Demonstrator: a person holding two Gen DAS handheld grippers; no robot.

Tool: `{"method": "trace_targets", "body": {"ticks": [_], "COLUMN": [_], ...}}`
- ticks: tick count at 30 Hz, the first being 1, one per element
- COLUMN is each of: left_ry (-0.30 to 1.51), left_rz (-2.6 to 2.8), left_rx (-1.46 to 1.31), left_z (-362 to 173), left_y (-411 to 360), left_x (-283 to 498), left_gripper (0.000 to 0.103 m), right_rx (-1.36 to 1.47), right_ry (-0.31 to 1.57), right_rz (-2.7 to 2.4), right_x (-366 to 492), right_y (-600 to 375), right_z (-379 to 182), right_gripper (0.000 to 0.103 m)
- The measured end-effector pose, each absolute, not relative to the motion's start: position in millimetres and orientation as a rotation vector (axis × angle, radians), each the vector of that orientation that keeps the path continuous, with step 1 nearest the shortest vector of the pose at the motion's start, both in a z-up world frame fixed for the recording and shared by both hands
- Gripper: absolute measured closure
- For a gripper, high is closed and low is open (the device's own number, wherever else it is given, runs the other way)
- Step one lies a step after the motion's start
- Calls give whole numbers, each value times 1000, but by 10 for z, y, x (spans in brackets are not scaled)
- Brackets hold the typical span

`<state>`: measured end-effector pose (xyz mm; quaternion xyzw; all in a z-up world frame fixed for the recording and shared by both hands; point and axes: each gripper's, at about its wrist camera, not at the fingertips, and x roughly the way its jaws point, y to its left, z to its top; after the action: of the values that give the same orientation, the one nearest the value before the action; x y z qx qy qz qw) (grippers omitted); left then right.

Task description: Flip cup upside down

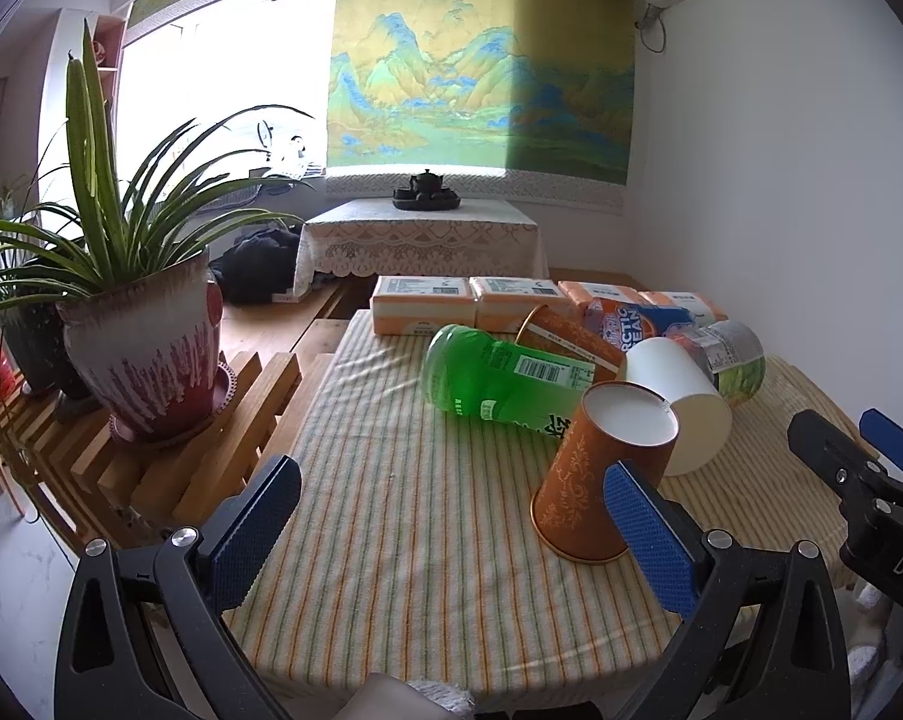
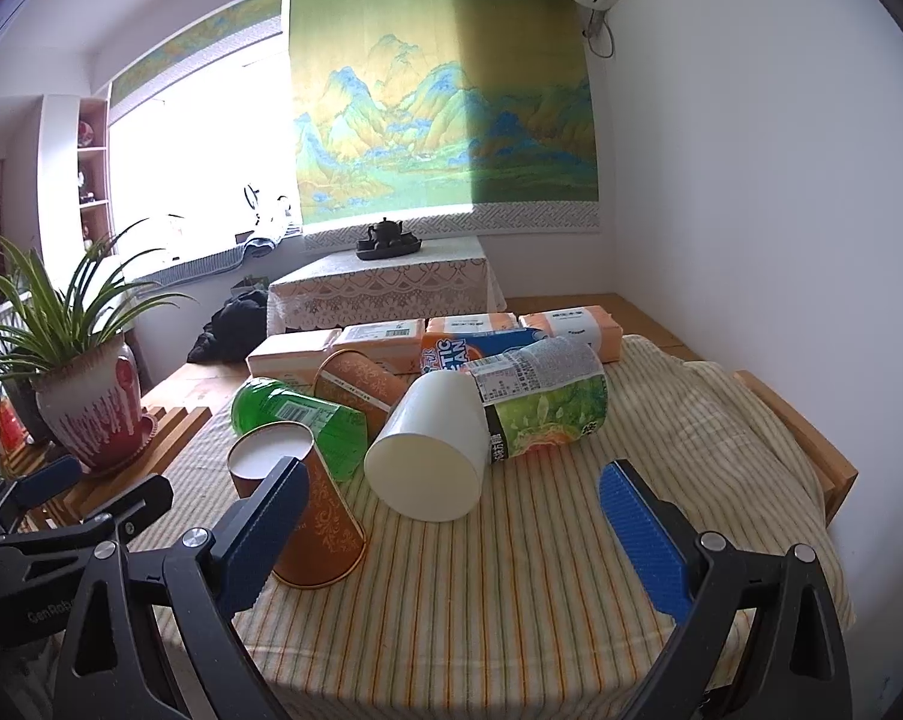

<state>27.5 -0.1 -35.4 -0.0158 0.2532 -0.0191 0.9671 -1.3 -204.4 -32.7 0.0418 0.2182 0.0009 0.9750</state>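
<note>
Both my claws are wide open, holding nothing. The orange paper cup sits mouth-down on the striped desk, tilted, just past my left claw; my right claw faces the white cup lying on its side.

Inverted orange cup beside spread left gripper

Both fisheye views sit low over the near edge of the striped cloth-covered table, facing 12 o'clock toward the green landscape wall hanging. The left view sits further left, close to the ornate orange paper cup at 1 o'clock; the right view has it at 10 o'clock. Both share the central clutter.
</note>
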Motion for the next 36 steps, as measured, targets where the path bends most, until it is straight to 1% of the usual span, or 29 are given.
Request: {"method": "trace_targets", "body": {"ticks": [36], "left_ry": [476], "left_rz": [-44], "left_rx": [-27], "left_z": [-190], "left_y": [-7], "left_x": [268], "left_gripper": [0], "right_rx": [97], "right_ry": [446], "right_rz": [14], "right_x": [-47], "right_y": [-2062], "right_z": [-310], "right_gripper": [7]}}
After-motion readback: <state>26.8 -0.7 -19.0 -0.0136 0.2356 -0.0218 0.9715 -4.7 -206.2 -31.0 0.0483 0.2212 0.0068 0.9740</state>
